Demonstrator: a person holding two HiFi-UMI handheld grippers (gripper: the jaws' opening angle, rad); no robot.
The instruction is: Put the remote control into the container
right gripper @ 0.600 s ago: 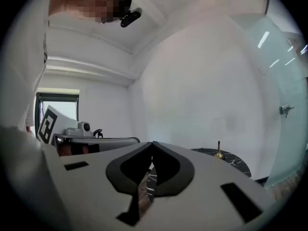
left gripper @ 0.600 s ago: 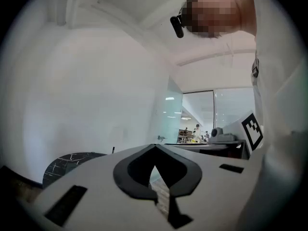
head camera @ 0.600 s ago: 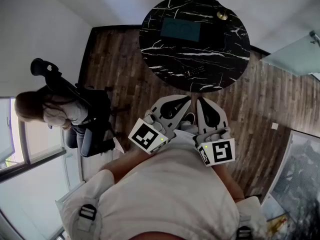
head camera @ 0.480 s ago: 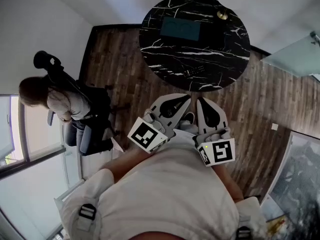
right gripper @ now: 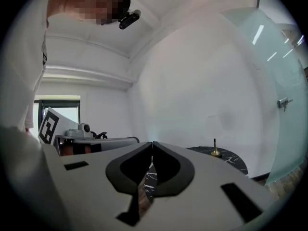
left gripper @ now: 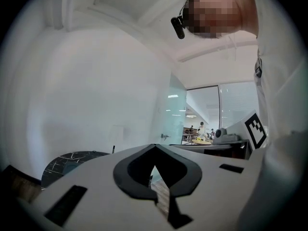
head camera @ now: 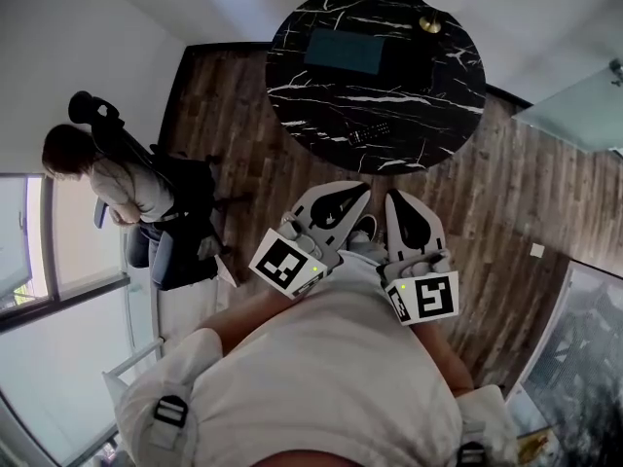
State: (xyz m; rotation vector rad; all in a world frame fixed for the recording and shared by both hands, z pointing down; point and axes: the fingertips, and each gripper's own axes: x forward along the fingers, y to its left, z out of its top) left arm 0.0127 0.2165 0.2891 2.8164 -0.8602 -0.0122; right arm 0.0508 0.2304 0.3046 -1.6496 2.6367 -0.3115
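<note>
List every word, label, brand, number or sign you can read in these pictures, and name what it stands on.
No readable words or numbers in any view.
Left gripper: square black-and-white marker, a pattern, not lettering.
Right gripper: the same kind of pattern.
Remote control: any button print is too small to read.
Container: no label visible.

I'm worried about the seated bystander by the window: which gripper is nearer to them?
Left. The left gripper is apart from the seated person, across wood floor. The right gripper lies beyond it, farther away.
</note>
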